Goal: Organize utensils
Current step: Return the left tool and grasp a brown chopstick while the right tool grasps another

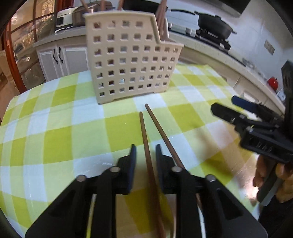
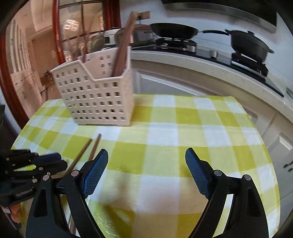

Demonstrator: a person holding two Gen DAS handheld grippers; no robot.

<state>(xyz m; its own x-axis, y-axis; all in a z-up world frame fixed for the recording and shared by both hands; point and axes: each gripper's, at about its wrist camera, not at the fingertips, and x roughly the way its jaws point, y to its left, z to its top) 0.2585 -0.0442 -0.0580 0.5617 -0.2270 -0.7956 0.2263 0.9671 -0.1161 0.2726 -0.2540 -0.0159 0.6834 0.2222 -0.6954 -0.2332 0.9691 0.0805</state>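
Two brown wooden chopsticks (image 1: 145,139) (image 2: 80,155) lie side by side on the green-and-white checked tablecloth, pointing at a beige perforated utensil holder (image 1: 131,60) (image 2: 95,98). My left gripper (image 1: 146,157) (image 2: 58,162) is low over them with its jaws narrow. One chopstick runs between the pads with a gap on each side, and the other passes beneath the right finger. Several wooden utensils (image 2: 122,49) stand in the holder. My right gripper (image 2: 146,161) (image 1: 225,106) hovers wide open to the right, with only cloth between its fingers.
The table (image 2: 210,128) ends just behind the holder and at its right edge. Beyond it runs a kitchen counter with black pans (image 2: 174,30) on a stove and a rice cooker (image 1: 64,17). A hand (image 1: 265,175) holds the right gripper's handle.
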